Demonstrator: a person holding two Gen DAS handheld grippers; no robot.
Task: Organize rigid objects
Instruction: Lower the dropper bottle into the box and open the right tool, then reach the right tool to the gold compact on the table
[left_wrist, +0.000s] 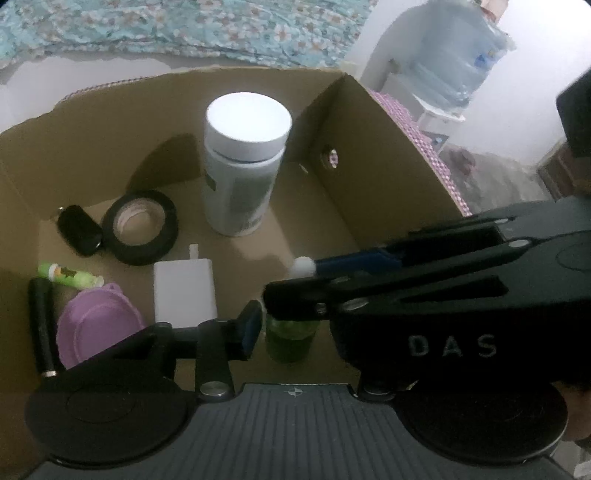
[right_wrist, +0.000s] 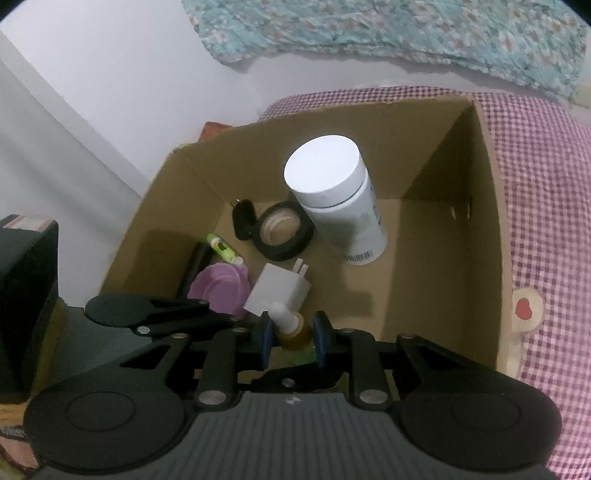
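Note:
A small green dropper bottle with a white tip is low inside the cardboard box, and my right gripper is shut on it, one blue pad on each side. In the left wrist view the right gripper crosses in from the right over the bottle. My left gripper straddles the bottle. Its left blue pad stands a narrow gap away from the glass; its right finger is hidden behind the right gripper.
On the box floor are a tall white jar, a black tape roll, a black key fob, a green tube, a purple lid, a black pen and a white charger. Checked cloth lies around the box.

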